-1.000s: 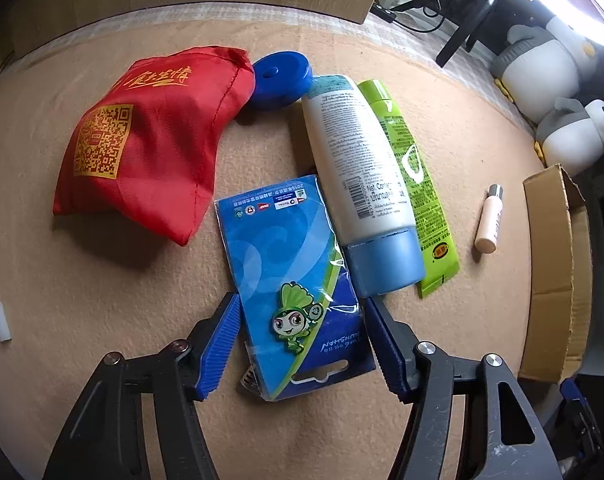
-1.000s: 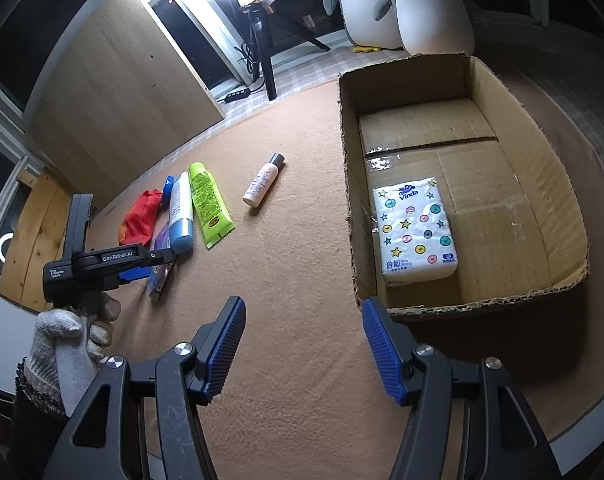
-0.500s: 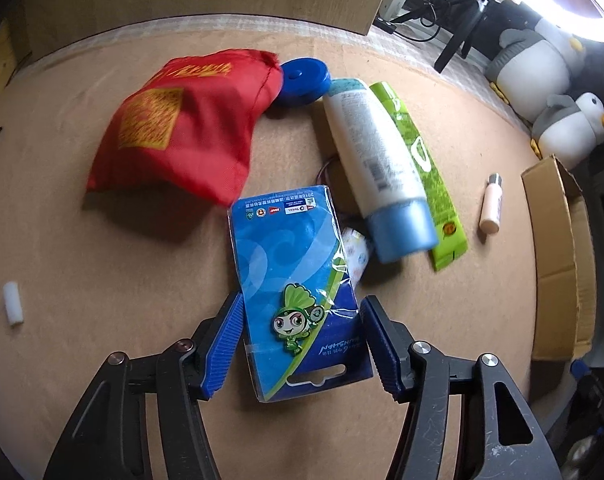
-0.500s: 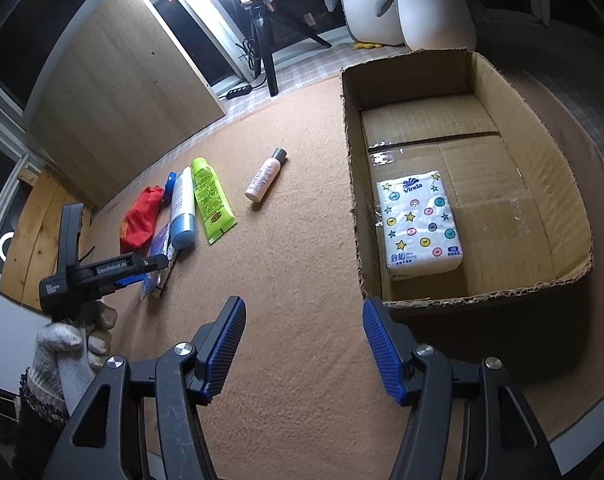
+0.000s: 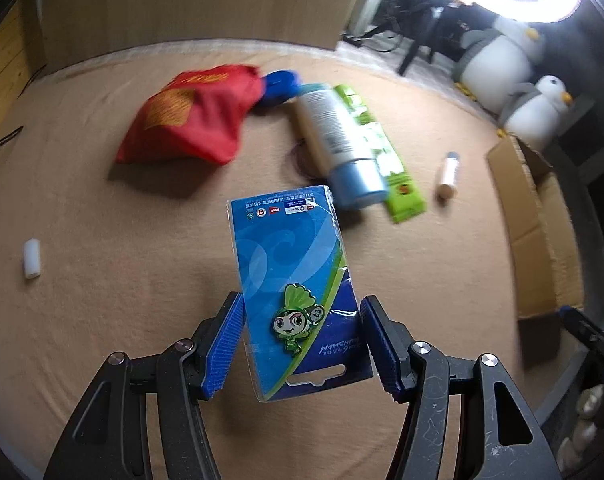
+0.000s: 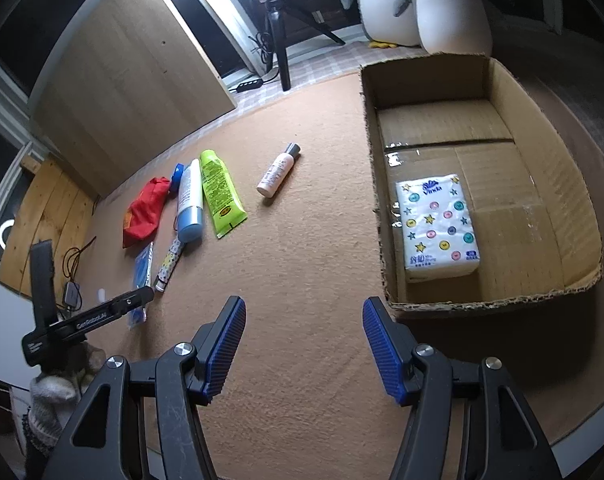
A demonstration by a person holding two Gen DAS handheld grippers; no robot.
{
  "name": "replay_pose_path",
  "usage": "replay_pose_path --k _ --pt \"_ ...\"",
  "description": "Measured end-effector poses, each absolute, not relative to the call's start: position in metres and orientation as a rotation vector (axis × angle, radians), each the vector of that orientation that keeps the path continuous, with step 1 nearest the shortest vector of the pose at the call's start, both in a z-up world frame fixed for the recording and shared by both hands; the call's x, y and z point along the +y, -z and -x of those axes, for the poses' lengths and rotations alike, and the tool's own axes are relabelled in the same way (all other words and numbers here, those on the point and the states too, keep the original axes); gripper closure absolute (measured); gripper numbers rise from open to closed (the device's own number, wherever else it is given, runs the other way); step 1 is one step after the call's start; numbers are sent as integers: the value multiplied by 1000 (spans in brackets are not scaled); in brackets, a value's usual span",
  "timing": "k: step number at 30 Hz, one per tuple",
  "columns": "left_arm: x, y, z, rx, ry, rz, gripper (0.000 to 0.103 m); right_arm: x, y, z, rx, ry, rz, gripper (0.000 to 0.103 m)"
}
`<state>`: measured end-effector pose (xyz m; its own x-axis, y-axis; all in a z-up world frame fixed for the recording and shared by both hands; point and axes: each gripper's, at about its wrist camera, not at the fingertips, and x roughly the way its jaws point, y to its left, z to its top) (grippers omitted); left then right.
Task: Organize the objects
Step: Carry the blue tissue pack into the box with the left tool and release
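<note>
Two sets of tongs are showing. The left gripper (image 5: 302,344) is clamping the blue pin card (image 5: 294,292) between its pads, holding it above the mat. The right gripper (image 6: 303,346) is gaping wide with nothing in it, hovering just left of the cardboard box (image 6: 385,216) holding a tissue pack (image 6: 437,226).

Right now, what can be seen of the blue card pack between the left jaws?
The card pack is a flat blue card in a clear glossy sleeve, with a green swoosh, a green cartoon mascot pin, small logos at its far end and a hang slot at the near end. It sits between the left gripper's jaws; whether they pinch it is unclear.
</note>
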<state>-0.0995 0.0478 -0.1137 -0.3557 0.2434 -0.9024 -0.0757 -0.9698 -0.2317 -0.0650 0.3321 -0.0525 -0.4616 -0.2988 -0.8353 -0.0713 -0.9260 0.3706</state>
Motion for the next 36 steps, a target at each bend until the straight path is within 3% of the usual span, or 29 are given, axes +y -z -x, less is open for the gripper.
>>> replay_pose_path --k 18,26,36 --pt "258 57 115 8 -2218 1358 40 379 42 41 -467 2669 -1562 46" --pt "339 58 117 84 -2149 1323 40 415 45 21 -381 2818 -1594 46" --pt "386 75 118 93 -2062 1355 39 444 57 9 -451 2820 -1654 46"
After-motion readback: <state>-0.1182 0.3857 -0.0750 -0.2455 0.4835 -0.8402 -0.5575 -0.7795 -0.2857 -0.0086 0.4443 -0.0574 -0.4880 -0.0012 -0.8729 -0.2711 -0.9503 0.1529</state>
